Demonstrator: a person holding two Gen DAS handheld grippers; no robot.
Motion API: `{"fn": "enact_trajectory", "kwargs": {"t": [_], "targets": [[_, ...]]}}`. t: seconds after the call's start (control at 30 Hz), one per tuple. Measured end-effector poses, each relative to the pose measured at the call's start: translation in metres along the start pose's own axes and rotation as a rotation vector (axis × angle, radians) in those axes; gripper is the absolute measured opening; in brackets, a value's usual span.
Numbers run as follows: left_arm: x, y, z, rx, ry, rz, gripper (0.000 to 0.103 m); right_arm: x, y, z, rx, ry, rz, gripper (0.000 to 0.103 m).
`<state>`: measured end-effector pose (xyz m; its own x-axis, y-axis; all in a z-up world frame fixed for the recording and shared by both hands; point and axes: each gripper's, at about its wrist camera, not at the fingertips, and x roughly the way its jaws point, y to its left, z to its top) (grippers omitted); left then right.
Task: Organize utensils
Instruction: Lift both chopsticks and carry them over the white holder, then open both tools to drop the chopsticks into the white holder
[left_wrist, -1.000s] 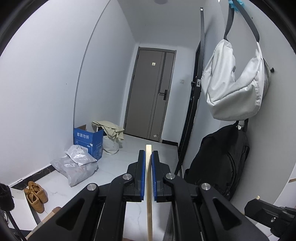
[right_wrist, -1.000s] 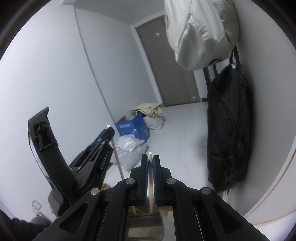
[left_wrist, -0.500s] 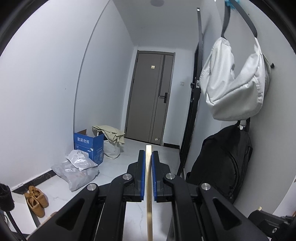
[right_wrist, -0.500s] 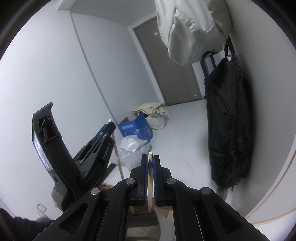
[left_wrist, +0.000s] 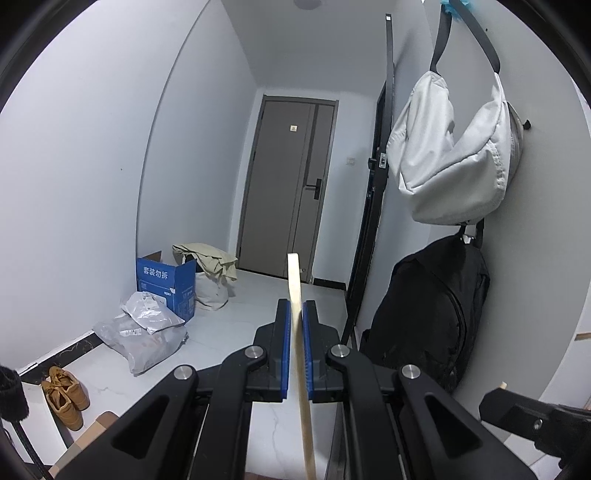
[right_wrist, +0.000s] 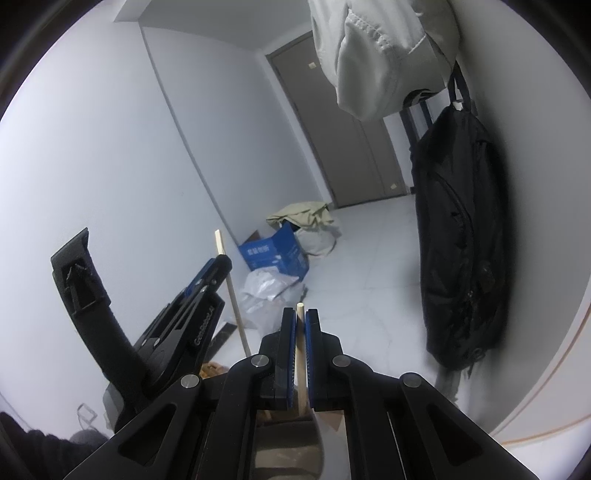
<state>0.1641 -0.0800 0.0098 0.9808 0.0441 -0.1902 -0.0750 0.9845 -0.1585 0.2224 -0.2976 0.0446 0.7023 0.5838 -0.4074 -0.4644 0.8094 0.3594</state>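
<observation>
My left gripper (left_wrist: 294, 314) is shut on a flat pale wooden utensil handle (left_wrist: 297, 314) that stands upright between the blue pads, its top end above the fingertips. My right gripper (right_wrist: 301, 321) is shut on a thin round wooden stick (right_wrist: 300, 354), also upright. The left gripper (right_wrist: 218, 264) with its wooden handle (right_wrist: 232, 291) shows at the left of the right wrist view. The right gripper's body (left_wrist: 535, 421) shows at the lower right of the left wrist view. Both utensils' lower ends are hidden.
Both cameras face a hallway with a grey door (left_wrist: 291, 188). A white bag (left_wrist: 454, 162) and a black backpack (left_wrist: 428, 314) hang on the right wall. A blue carton (left_wrist: 166, 284), plastic bags (left_wrist: 144, 332) and brown shoes (left_wrist: 66, 395) lie on the floor at left.
Both grippers have tilted upward a little, so the room sits lower in view. The handle stands higher out of the left pads. Both stay shut on their utensils.
</observation>
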Motion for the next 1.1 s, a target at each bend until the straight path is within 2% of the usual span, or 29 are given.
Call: {"fn": "enact_trajectory", "kwargs": {"t": [0.73,1.1], "targets": [[-0.015,0.01,0.003,-0.001,0.06,-0.104,0.002,0.009,0.014,0.001,-0.048,0.015,0.03,0.005],[-0.032,0.022,0.016,-0.014,0.075,-0.118,0.002,0.025,0.014,-0.002,-0.028,0.044,0.022,0.006]]}}
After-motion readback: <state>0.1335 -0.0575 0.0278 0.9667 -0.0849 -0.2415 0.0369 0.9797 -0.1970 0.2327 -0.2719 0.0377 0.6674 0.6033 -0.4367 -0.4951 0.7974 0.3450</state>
